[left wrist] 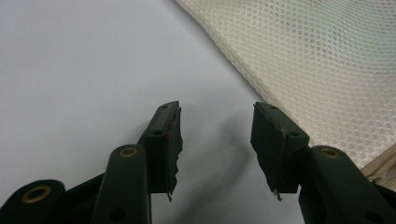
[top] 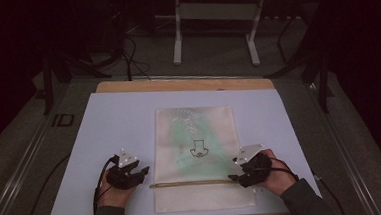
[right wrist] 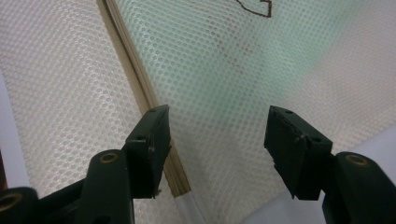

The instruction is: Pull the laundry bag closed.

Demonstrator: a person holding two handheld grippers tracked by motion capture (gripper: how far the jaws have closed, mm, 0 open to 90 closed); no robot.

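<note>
Two grippers flank mesh bag [top: 196, 152]; jaws apart.

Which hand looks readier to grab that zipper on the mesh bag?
Probably the right. The right hand-held gripper is open over the mesh bag, one jaw beside the zipper. The left hand-held gripper, also open, is over bare table beside the bag's edge.

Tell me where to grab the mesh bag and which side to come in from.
Grip the mesh bag at the ends of its zipper band, probably pinching from each side edge. The bag lies flat on the white mat, so only the edges and the stiffer zipper seam give the jaws something to close on. The right gripper is open over the zipper's end; the left gripper is open just off the bag's edge.
</note>
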